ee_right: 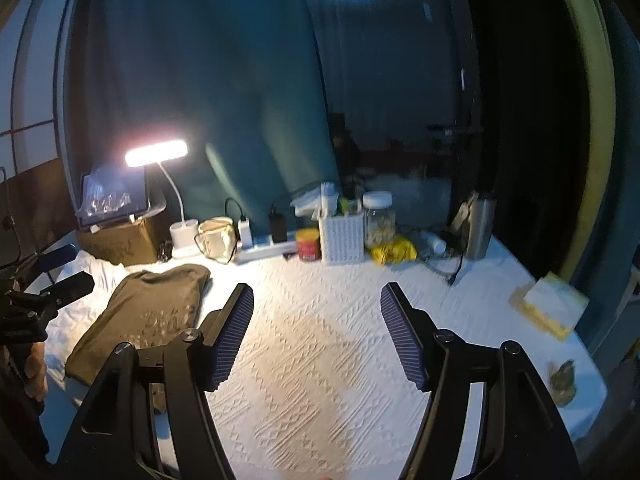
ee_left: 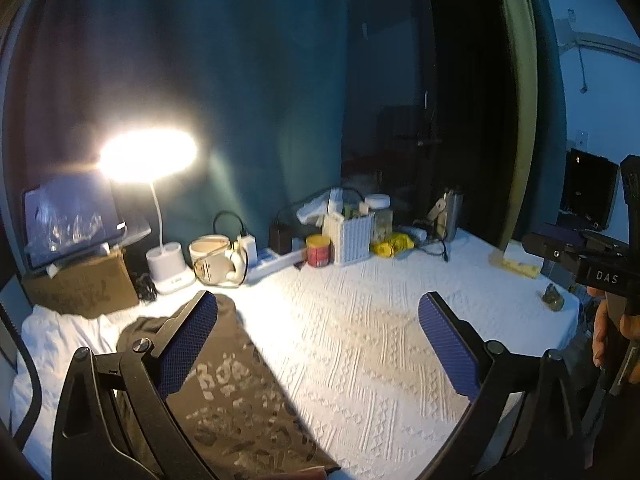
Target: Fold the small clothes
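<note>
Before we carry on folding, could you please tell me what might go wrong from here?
1. The folded olive-brown printed shirt lies partly on the crumpled white cloth, so the next grasp may pinch both.
2. The lit white desk lamp, cables and red tin crowd the table's far edge; a wide sweep could topple them.

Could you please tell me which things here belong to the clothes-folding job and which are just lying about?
Job: folded olive shirt; white garment; left tongs and right tongs, both open and empty.

Lying about: desk lamp; white basket; red tin; steel flask; yellow box.
</note>
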`<action>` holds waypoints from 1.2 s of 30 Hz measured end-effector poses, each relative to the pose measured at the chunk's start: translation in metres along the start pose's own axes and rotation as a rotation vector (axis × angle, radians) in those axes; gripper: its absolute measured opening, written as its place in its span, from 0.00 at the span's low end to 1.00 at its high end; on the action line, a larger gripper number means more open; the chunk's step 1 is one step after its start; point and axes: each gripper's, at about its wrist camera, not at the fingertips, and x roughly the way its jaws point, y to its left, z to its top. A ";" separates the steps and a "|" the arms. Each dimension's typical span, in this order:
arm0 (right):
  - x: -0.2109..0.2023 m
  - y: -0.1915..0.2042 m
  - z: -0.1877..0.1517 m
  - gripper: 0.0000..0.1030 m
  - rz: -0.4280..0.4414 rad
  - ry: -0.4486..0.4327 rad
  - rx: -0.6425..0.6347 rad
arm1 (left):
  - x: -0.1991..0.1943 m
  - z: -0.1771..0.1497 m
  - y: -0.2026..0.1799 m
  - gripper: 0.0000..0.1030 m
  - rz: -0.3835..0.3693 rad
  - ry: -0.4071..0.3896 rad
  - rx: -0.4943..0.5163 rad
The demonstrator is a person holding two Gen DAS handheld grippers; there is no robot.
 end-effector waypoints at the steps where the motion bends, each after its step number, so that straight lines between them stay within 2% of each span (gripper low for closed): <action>1: -0.004 0.001 0.003 0.68 -0.007 -0.013 -0.006 | -0.002 0.002 -0.001 0.97 -0.001 -0.010 0.002; 12: -0.041 0.012 0.039 0.68 -0.040 -0.139 -0.043 | -0.030 0.031 0.004 0.97 -0.005 -0.127 -0.007; 18: -0.065 0.024 0.056 0.69 -0.037 -0.212 -0.071 | -0.043 0.040 0.013 0.97 0.044 -0.154 -0.029; 22: -0.075 0.034 0.062 0.73 -0.022 -0.253 -0.087 | -0.046 0.038 0.024 0.97 0.075 -0.161 -0.058; 29: -0.052 0.047 0.061 0.73 0.012 -0.212 -0.101 | -0.041 0.028 0.046 0.97 0.124 -0.135 -0.104; 36: -0.031 0.056 0.055 0.73 0.033 -0.162 -0.103 | -0.038 0.023 0.057 0.97 0.131 -0.134 -0.142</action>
